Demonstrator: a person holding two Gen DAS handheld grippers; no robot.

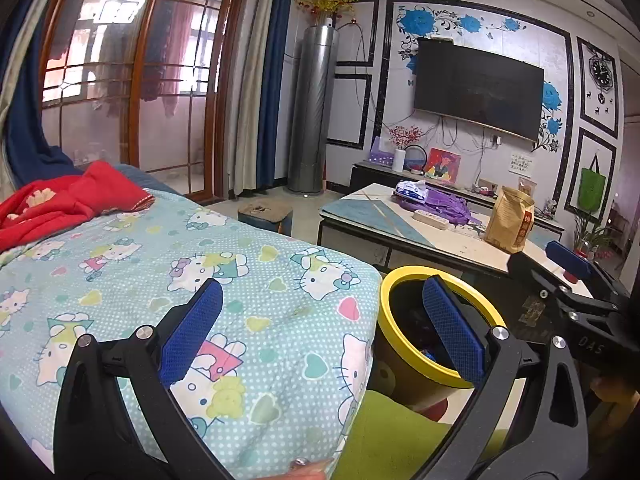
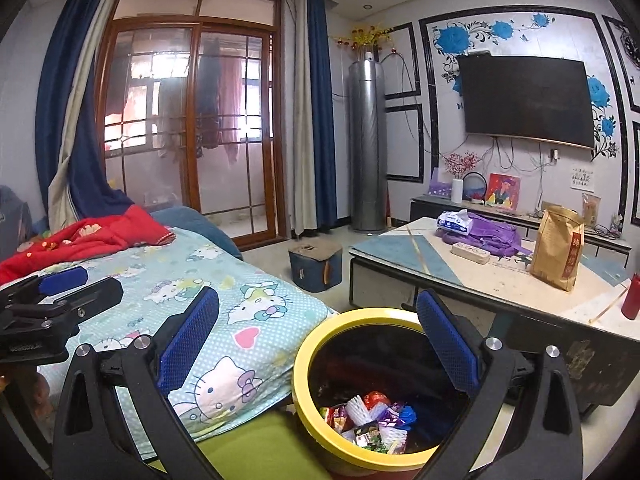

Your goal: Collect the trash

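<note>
A round bin with a yellow rim [image 2: 310, 350] stands on the floor between the sofa and the coffee table. It holds several wrappers and white foam nets [image 2: 372, 420]. My right gripper [image 2: 320, 344] is open and empty, held above the bin's near side. My left gripper [image 1: 320, 332] is open and empty over the edge of the Hello Kitty blanket [image 1: 200, 264], with the bin [image 1: 394, 328] to its right. The right gripper's body [image 1: 568, 300] shows at the right of the left wrist view. The left gripper's body [image 2: 52, 304] shows at the left of the right wrist view.
A coffee table [image 2: 500, 280] carries a tissue pack [image 2: 454, 220], purple cloth [image 2: 492, 232], a power strip [image 2: 470, 252], a brown paper bag [image 2: 560, 252] and a red bottle [image 2: 632, 296]. A red garment [image 2: 84, 240] lies on the sofa. A small stool [image 2: 316, 264] stands on the floor.
</note>
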